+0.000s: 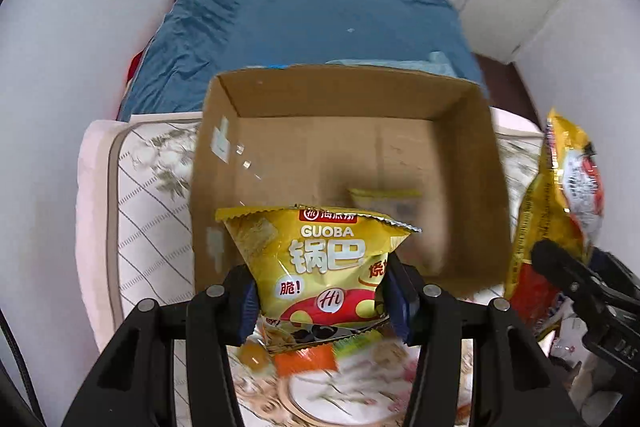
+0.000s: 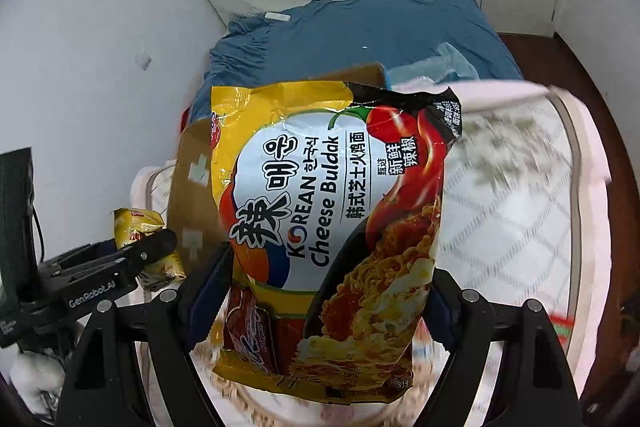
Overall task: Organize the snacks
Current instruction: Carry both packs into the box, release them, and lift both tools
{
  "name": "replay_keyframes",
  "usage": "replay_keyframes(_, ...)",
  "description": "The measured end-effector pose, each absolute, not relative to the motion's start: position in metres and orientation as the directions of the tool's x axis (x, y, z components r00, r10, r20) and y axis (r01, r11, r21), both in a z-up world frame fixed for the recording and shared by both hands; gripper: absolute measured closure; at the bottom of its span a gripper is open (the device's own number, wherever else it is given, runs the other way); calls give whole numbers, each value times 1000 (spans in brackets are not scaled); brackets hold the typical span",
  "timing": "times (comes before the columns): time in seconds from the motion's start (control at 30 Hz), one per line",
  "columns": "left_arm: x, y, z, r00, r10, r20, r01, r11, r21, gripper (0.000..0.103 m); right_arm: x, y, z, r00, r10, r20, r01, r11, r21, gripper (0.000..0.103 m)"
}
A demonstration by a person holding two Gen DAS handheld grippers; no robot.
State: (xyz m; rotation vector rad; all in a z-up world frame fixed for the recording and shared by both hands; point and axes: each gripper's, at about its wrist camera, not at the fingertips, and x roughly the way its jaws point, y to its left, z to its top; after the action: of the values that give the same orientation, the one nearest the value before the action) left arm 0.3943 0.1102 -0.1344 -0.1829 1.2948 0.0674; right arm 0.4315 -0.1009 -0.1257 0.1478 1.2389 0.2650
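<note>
1. Up front, the left tool (image 1: 322, 297) points toward the open cardboard box (image 1: 476, 187), its two fingers clamped on the sides of a yellow Guoba snack packet (image 1: 320, 267) held upright just in front of the box's near wall.
2. Beside it, the right tool (image 2: 332, 307) grips a large Cheese Buldak noodle bag (image 2: 332, 227) by its lower part, raised and tilted above the quilted mattress (image 2: 500, 207).
3. The Guoba packet is small, crimped along the top, with red and white print.
4. The noodle bag is yellow, red and black, crinkled, and hides most of the box.
5. Inside the box lies another yellow packet (image 1: 384, 201), blurred.
6. A blue sheet (image 1: 320, 27) covers the bed beyond.
</note>
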Motion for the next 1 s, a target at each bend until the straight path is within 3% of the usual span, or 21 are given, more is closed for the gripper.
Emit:
replay_keyframes(0.33,445,143,-194,115,40,-993,-162,987,21,54,501,-68,-191,191,151,-970,-132,983,127,17)
replay_keyframes(0.6,445,156,-239,2,-15,-1000,-185,983,-15,52,521,-65,-246,87,85,-993,-153,986,71,16)
replay_keyframes(0.63,444,157,-242,-7,-28,-1000,-194,981,-26,51,522,-64,-252,79,77,-994,-153,986,64,12)
replay_keyframes(0.7,444,158,-245,1,-33,-999,-194,980,-32,36,522,-64,-255,84,81,-993,-151,986,68,8)
replay_keyframes(0.77,442,157,-245,15,-22,-1000,-188,982,-25,16,520,-64,-253,94,77,-993,-157,986,61,8)
replay_keyframes(1.0,432,149,-225,66,-42,-997,-196,979,-54,12,513,-58,-245,115,84,-990,-179,982,62,7)
